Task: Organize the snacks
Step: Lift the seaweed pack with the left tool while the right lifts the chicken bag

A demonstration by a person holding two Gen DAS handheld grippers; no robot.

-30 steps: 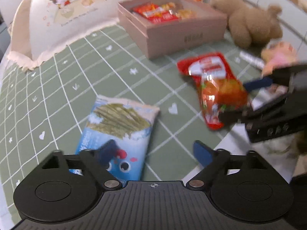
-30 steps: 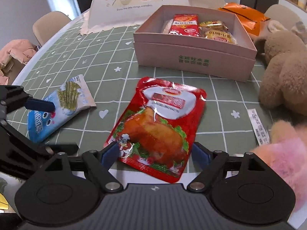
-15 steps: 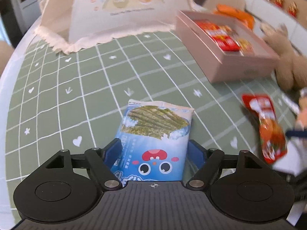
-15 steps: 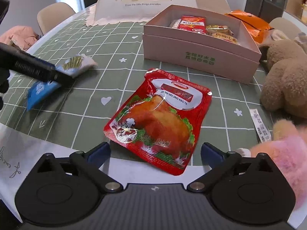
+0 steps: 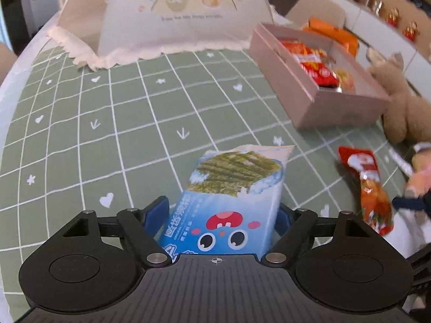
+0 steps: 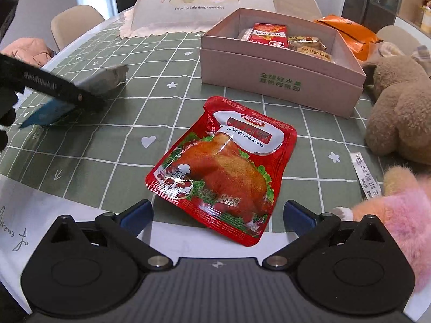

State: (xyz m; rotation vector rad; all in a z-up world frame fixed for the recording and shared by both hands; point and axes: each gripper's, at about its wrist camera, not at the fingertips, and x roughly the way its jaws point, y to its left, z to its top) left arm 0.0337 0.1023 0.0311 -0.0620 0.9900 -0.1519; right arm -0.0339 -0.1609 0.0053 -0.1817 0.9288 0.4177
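My left gripper (image 5: 219,215) is shut on the blue seaweed snack packet (image 5: 231,188) and holds it tilted above the green checked tablecloth; it shows in the right wrist view (image 6: 80,91) at the far left. My right gripper (image 6: 216,214) is open, its fingers either side of the near end of the red roast-duck packet (image 6: 223,158), which lies flat on the cloth. The pink box (image 6: 280,80) with several snack packets inside stands behind it and also shows in the left wrist view (image 5: 317,91).
A white mesh food cover (image 6: 204,2) stands at the back. A brown teddy bear (image 6: 398,107) and a pink plush toy (image 6: 404,207) lie to the right. An orange bag (image 6: 347,35) lies behind the box. The table's white edge (image 6: 54,215) is near.
My left gripper has closed on the seaweed packet and lifted it off the cloth. My right gripper has opened wider and drawn back slightly from the red packet.
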